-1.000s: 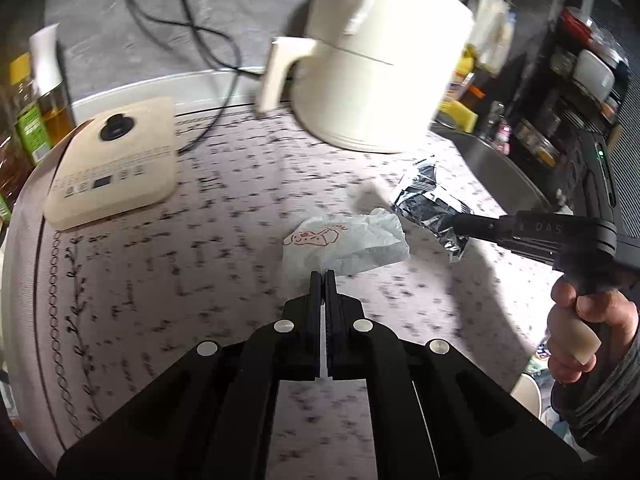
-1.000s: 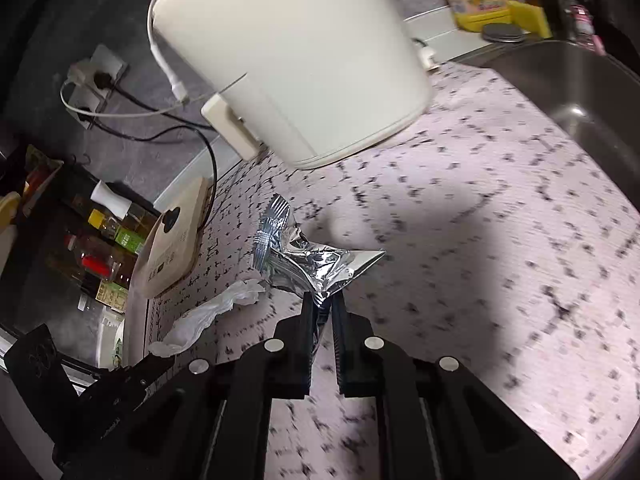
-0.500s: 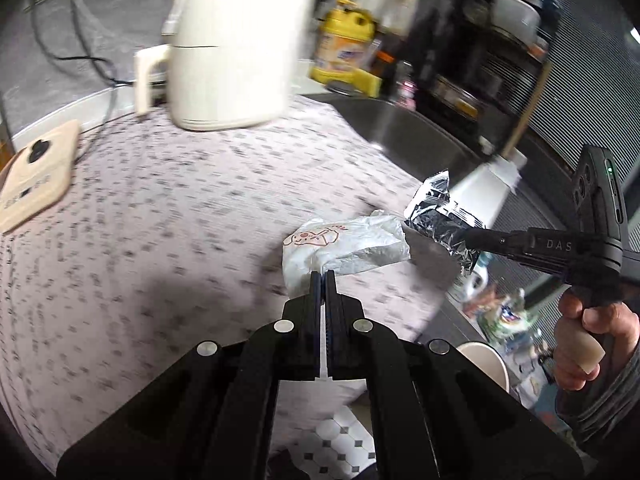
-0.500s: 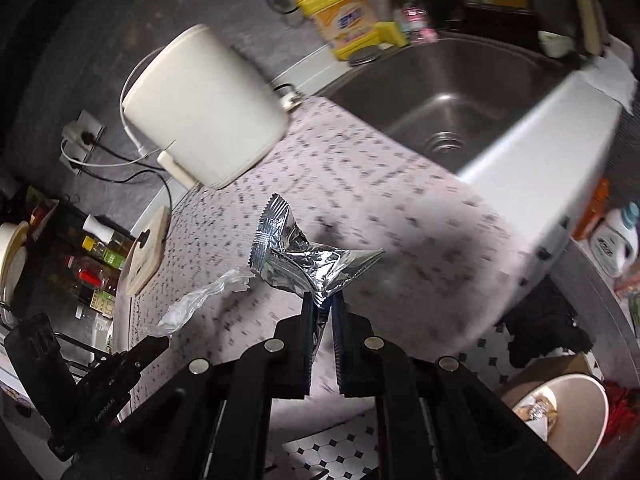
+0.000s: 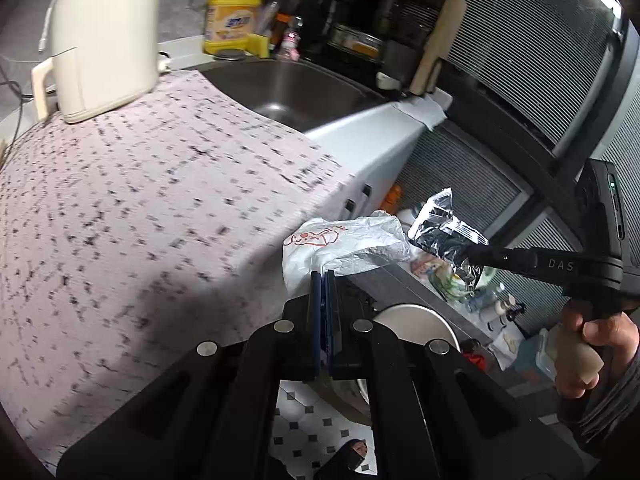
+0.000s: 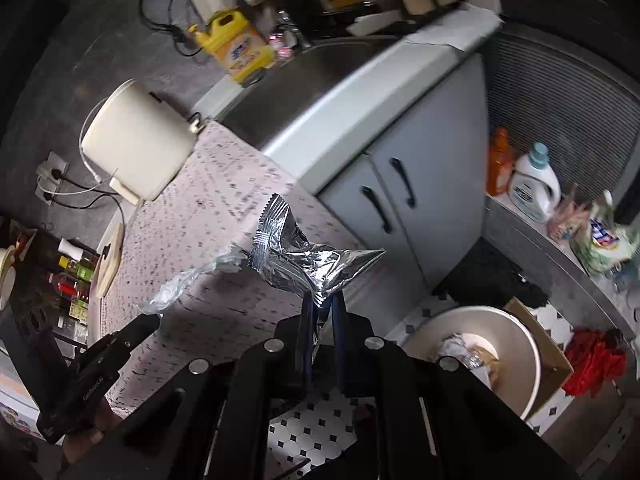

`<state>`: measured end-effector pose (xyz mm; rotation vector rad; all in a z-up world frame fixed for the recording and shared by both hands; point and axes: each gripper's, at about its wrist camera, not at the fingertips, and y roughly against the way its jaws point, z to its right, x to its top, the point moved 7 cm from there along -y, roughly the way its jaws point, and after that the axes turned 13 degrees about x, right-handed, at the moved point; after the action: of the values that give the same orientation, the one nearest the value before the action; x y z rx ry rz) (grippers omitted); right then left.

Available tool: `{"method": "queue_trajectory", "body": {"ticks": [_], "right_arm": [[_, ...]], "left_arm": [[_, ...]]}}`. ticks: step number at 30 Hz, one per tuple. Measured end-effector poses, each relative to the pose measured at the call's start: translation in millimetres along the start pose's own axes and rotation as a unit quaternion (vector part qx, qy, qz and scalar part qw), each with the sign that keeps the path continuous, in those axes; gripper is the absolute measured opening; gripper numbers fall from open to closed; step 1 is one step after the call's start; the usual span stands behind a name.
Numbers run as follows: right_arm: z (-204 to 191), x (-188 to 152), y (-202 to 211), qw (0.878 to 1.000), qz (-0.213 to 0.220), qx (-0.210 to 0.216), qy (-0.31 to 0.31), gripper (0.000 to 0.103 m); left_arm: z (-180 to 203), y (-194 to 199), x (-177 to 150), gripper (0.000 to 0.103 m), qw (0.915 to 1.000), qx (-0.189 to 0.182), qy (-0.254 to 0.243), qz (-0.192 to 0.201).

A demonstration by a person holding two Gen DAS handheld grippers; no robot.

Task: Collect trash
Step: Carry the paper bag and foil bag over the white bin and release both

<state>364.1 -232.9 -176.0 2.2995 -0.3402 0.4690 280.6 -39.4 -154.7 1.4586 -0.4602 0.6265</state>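
Silver foil wrapper (image 6: 308,264), crumpled, is pinched at its lower corner in the right hand-held gripper (image 6: 321,312), clear of the speckled worktop (image 6: 208,240). Just beside it, the left hand-held gripper (image 5: 325,280) is clenched on a white plastic bag (image 5: 344,240) with a red print, held past the worktop's edge above the tiled floor (image 5: 316,420). Below and right of the wrapper stands a round bin (image 6: 516,344) with scraps inside. A cream appliance (image 5: 104,32) sits on the worktop beside the sink (image 5: 288,88).
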Motion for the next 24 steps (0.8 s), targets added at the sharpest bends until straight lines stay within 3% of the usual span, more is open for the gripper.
{"method": "queue_trajectory", "body": {"ticks": [8,15,18,21,24], "right_arm": [[76,-37,42,0.999,-0.012,-0.038,-0.03,0.01],[132,-80,40,0.996,-0.039,-0.057,-0.047,0.015],[150,-93,31,0.996,-0.044,-0.053,-0.053,0.023],[170,-102,21,0.996,-0.044,-0.059,-0.058,0.045],[187,-109,18,0.994,-0.041,-0.067,-0.079,0.045]], "left_arm": [[62,-20,-34,0.003,0.9994,-0.023,-0.014,-0.022],[100,-43,-75,0.003,0.9985,-0.038,-0.008,-0.038],[112,-53,-89,0.003,0.9984,-0.036,-0.023,-0.039],[118,-68,-99,0.003,0.9983,-0.033,-0.024,-0.042],[124,-75,-105,0.003,0.998,-0.034,-0.026,-0.046]]}}
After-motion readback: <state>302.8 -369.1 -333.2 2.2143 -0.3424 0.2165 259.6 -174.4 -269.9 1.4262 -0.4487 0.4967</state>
